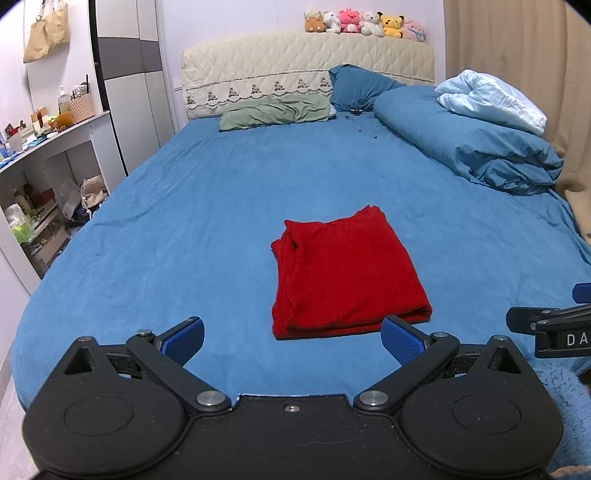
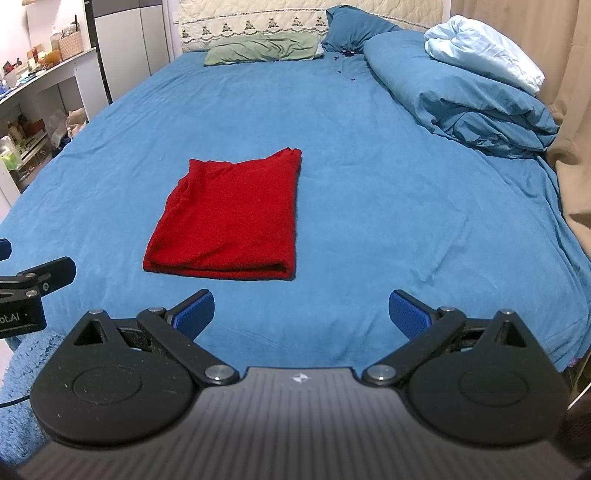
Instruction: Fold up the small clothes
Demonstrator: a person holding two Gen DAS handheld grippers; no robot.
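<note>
Two hand-held grippers hang over the near edge of a bed, both with blue-padded jaws spread wide and nothing between them. The left gripper [image 1: 291, 338] points almost straight at the red garment [image 1: 343, 273], its right pad close to the cloth's near right corner; the right gripper [image 2: 301, 314] sits off to the garment's right, clear of it.

Just beyond the fingers, the red garment [image 2: 229, 218] lies flat on the blue bedsheet [image 2: 388, 206] in a rough rectangle, layered edges showing along its near side and small bunching at the far left corner. It looks light, soft and limp, likely to sag and drag on the sheet if lifted by a single point; the surest hold appears to be at the two near corners, pinching all layers together.

Farther back lie a green pillow [image 1: 273, 114], a rolled blue duvet [image 1: 469, 140] topped by a pale blanket [image 1: 491, 99], and a row of plush toys [image 1: 364, 22] on the headboard [image 1: 306, 59].
</note>
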